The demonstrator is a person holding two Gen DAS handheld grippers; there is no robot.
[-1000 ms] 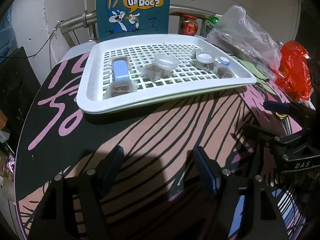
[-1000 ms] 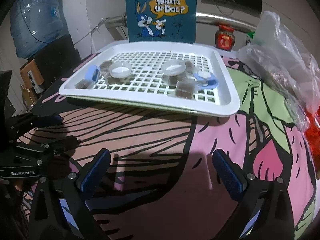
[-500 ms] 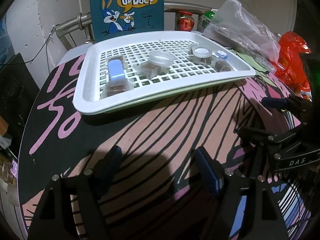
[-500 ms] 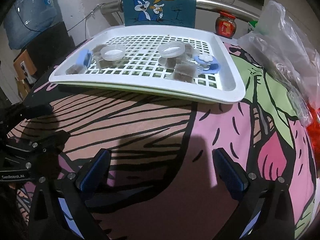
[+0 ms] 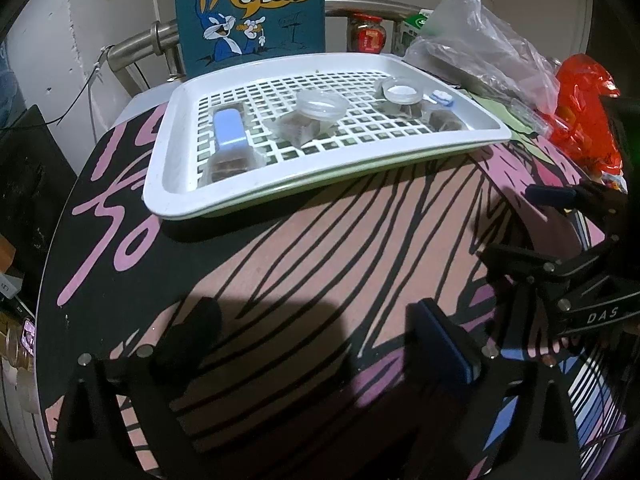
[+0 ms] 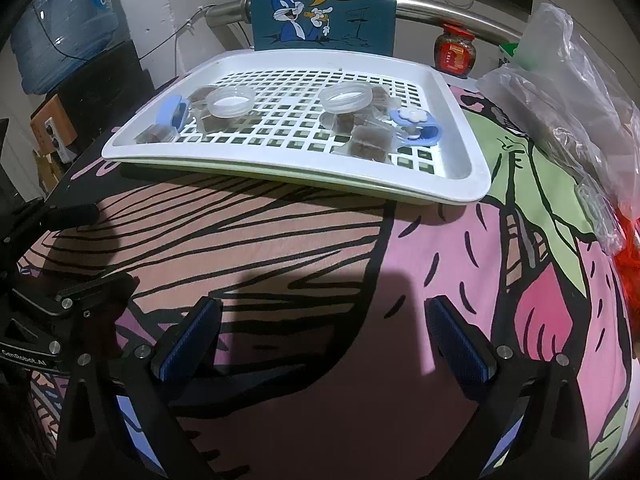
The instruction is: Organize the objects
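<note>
White perforated tray (image 5: 168,184) sits on the bench (image 5: 280,264), toward its far side, long axis running across both views. Inside the tray: a blue clip (image 5: 229,131) near the left end, long axis running from the near rim toward the far rim; a clear packet with brown contents (image 5: 228,162) just beside it at the near rim; two shallow clear round lids (image 5: 322,105) (image 5: 402,91), each resting on further packets; a blue-and-white clip with a flower-shaped top (image 6: 416,124) at the right end, beside another brown packet (image 6: 370,142).

Left tongs (image 5: 316,344): jaws opening, already wide, nothing between them, hovering above the bare bench well short of the tray. Right tongs (image 6: 320,340): jaws spread wide, empty, likewise over the bench short of the tray.

Behind the tray stands a teal cartoon card (image 6: 324,4) against a metal rail (image 5: 140,42). A red-lidded jar (image 6: 456,54) stands to its right. A clear plastic bag (image 5: 480,48) and a red bag (image 5: 584,112) lie to the tray's right. A water bottle (image 6: 64,28) stands at far left.
</note>
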